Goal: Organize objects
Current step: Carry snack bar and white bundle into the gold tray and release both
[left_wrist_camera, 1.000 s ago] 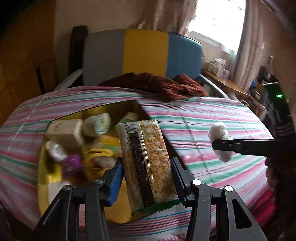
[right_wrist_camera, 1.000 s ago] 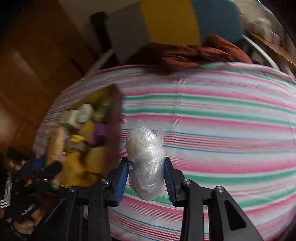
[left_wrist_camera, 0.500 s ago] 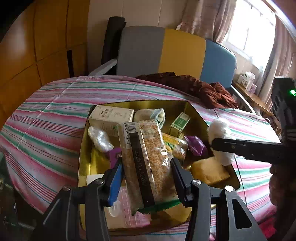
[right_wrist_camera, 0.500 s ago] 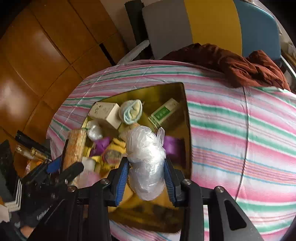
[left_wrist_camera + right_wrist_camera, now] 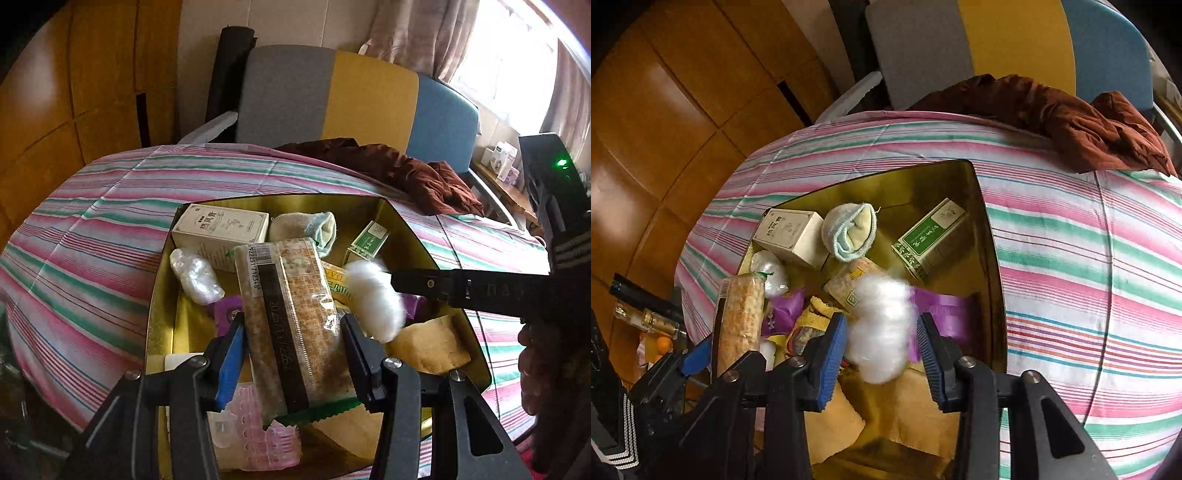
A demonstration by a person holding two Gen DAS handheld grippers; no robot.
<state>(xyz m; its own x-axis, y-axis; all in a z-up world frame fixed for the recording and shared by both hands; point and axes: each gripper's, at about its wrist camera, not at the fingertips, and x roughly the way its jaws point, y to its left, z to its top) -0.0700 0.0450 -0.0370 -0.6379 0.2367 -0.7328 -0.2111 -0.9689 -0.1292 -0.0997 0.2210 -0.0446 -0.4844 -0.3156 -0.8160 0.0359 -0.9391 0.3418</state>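
Observation:
A gold tin box (image 5: pixel 159 295) (image 5: pixel 991 280) lies on the striped bed and holds several items. My left gripper (image 5: pixel 291 354) is shut on a long cracker packet (image 5: pixel 291 314) above the box; the packet also shows in the right wrist view (image 5: pixel 740 317). My right gripper (image 5: pixel 881 350) hangs over the box with its jaws spread. The white plastic-wrapped bundle (image 5: pixel 881 328) sits blurred between the pads, with gaps on both sides. The bundle (image 5: pixel 373 295) shows at the tip of the right gripper in the left wrist view.
In the box lie a cream carton (image 5: pixel 219 230), a green carton (image 5: pixel 931 236), a rolled sock (image 5: pixel 851 230), a second plastic bundle (image 5: pixel 195 277), purple packets (image 5: pixel 949 306) and a yellow sponge (image 5: pixel 428 343). A brown cloth (image 5: pixel 406 173) lies at the bed's far edge, by a chair (image 5: pixel 351 99).
Both grippers moved from over the bedspread to over the box. The right jaws have opened and the plastic bundle now sits loose and blurred between them. The left still holds the packet.

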